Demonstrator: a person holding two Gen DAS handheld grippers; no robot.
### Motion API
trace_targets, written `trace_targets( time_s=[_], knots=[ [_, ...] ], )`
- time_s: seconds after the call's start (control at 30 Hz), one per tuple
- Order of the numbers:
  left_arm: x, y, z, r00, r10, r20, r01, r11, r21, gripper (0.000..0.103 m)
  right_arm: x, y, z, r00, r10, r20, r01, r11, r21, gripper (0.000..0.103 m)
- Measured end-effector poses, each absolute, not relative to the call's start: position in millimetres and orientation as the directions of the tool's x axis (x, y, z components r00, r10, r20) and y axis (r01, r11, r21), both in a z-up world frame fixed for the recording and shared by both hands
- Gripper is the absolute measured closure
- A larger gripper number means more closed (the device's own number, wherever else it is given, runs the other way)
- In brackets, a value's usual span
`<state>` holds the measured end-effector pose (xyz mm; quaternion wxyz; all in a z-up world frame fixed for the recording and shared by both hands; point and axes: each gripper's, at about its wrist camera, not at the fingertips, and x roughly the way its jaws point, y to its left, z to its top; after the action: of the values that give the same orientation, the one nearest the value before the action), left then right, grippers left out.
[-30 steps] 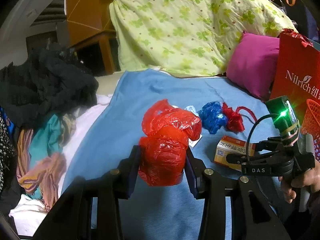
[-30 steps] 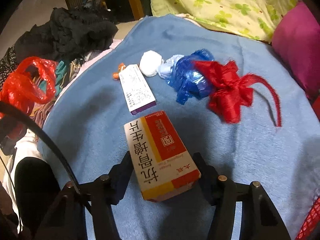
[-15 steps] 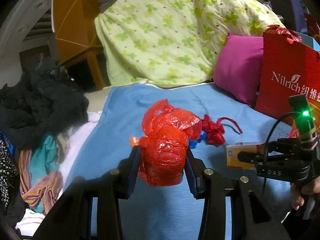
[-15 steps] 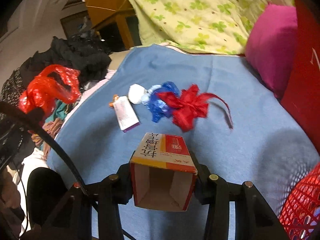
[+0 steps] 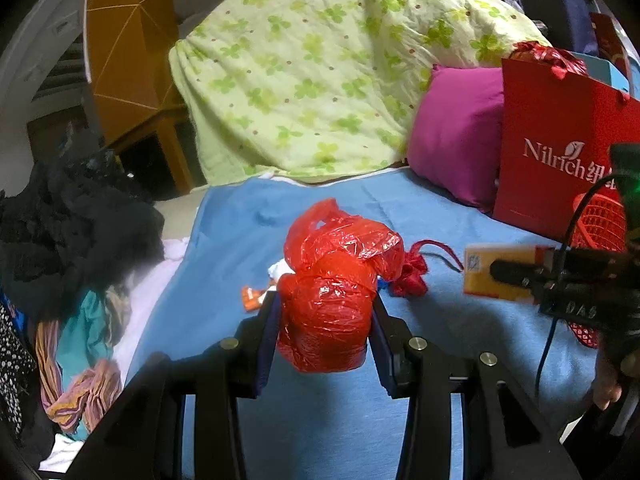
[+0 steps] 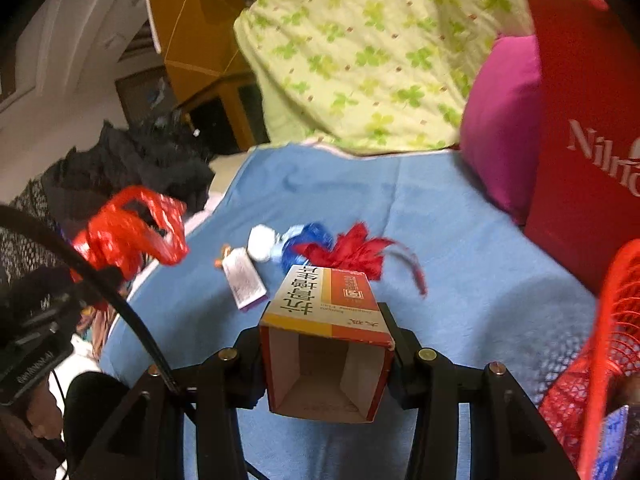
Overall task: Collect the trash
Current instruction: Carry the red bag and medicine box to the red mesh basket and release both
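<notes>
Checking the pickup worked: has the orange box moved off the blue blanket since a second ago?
Yes. The orange box has come up off the blue blanket, clamped in the right gripper.

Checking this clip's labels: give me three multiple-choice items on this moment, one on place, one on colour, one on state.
1. Where does the red mesh basket stand?
A. beside the red paper gift bag
B. on the dark clothes pile
C. on the magenta pillow

2. What colour is the blanket under the trash?
A. green
B. blue
C. white

3. What does the right gripper hold?
A. nothing
B. a blue plastic bag
C. an open orange-and-red cardboard box

Answers: 1 A, the basket sits next to the bag; 2 B, the cloth is plainly blue; 3 C, the box sits between its fingers.
</notes>
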<state>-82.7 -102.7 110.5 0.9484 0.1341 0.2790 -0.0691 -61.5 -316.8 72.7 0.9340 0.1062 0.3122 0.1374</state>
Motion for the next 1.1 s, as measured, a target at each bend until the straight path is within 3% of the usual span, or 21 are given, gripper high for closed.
trace_targets(
  time_s=[0.4, 1.1],
  knots=[
    [-86, -161, 124, 0.841, -0.129, -0.526, 0.307, 0.914, 0.267, 0.059, -98, -383, 105, 0.884, 0.24, -0.401, -0.093, 0.931, 0.353, 0.054],
    [-99, -270, 146, 0.799, -0.319, -0.511, 0.512, 0.806, 0.297, 0.059, -148, -486, 111, 0.946, 0.106, -0.306, 0.061, 0.87, 0.489, 0.054]
  ],
)
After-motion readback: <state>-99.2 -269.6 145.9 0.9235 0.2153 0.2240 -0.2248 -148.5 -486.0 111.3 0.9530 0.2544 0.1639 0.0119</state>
